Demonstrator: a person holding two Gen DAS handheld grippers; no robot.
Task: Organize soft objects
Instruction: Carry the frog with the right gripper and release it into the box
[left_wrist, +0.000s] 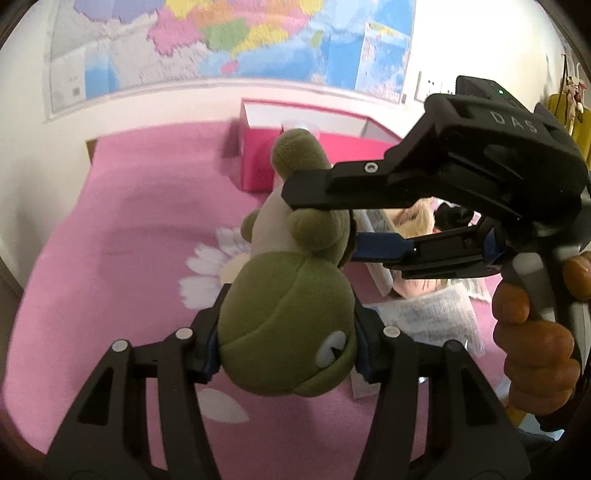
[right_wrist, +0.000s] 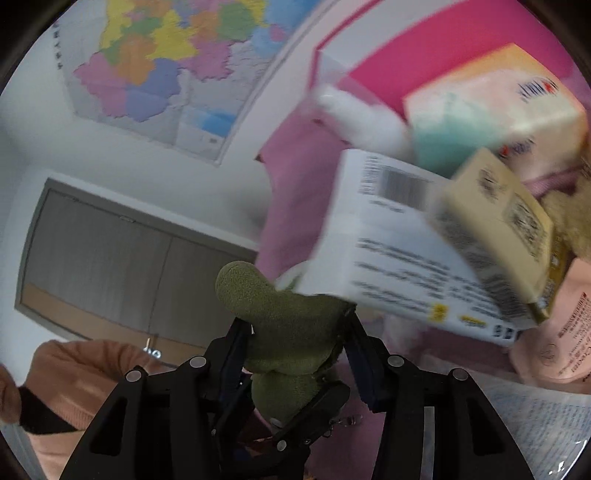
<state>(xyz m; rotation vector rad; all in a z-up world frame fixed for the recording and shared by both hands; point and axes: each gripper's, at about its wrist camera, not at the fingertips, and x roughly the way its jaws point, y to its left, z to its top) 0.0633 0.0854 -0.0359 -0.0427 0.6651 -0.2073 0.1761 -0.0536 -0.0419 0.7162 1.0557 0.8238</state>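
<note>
The green plush frog (left_wrist: 288, 321) hangs in the air above the pink bed (left_wrist: 122, 236), on the near side of the pink box (left_wrist: 258, 162). The left claw (left_wrist: 286, 341) is half closed on its round head, and the right claw (left_wrist: 317, 225), its jaws narrowed about halfway, pinches the body and a leg. It looks light, soft and squashy, with a felty surface unlikely to slip. The stuffed head gives the firmest hold, I judge, while the thin limbs would bend and let it swing.

White wall w/ map (left_wrist: 221, 44), pink bedspread (left_wrist: 122, 229), grey cabinet (right_wrist: 110, 266).
</note>
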